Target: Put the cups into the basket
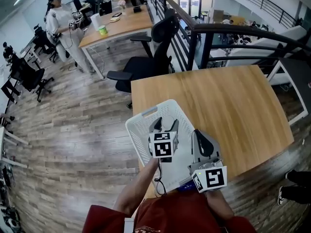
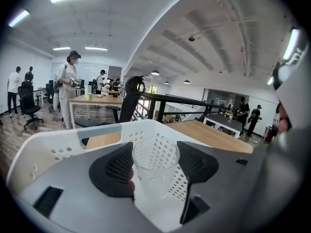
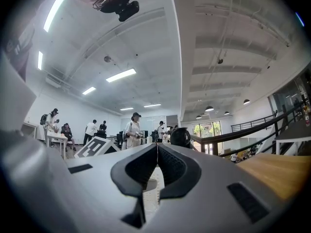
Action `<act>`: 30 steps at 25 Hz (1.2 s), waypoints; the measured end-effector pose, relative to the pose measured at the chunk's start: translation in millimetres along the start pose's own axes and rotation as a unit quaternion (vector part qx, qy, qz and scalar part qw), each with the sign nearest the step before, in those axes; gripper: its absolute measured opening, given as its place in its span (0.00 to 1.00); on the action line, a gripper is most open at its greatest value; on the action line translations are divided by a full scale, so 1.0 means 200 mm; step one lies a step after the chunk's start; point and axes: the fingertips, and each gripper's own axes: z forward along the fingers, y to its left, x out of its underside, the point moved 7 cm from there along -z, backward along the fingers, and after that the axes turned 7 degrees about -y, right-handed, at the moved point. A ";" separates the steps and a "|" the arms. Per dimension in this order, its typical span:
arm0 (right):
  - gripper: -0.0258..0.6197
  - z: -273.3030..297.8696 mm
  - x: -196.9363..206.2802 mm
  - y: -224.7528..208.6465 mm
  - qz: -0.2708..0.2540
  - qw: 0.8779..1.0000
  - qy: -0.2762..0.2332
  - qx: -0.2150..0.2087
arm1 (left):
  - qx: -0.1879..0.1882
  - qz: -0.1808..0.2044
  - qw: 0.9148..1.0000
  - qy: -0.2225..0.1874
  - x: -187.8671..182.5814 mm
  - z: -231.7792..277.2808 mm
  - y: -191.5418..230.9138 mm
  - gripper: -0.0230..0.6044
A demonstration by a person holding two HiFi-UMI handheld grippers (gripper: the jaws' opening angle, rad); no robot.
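A clear plastic cup (image 2: 155,176) stands upright between the black pads of my left gripper (image 2: 155,152), which is shut on it. The cup hangs inside the white perforated basket (image 2: 97,132), just above its floor. In the head view the basket (image 1: 141,118) sits on the near left corner of the wooden table (image 1: 218,101), and the left gripper (image 1: 165,125) reaches down into it. My right gripper (image 1: 200,134) hovers to the right of the basket, over its near right edge. In the right gripper view the right gripper (image 3: 156,147) has its jaws closed together with nothing between them.
A black office chair (image 1: 150,57) stands just beyond the table's far left corner. A dark railing (image 1: 233,30) runs behind the table. Farther back on the left a person (image 1: 58,13) stands beside another wooden table (image 1: 121,25).
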 end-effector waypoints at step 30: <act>0.06 -0.03 0.00 -0.03 0.003 1.000 -0.001 -0.001 | -0.043 0.050 0.993 0.097 0.27 0.34 0.03 0.50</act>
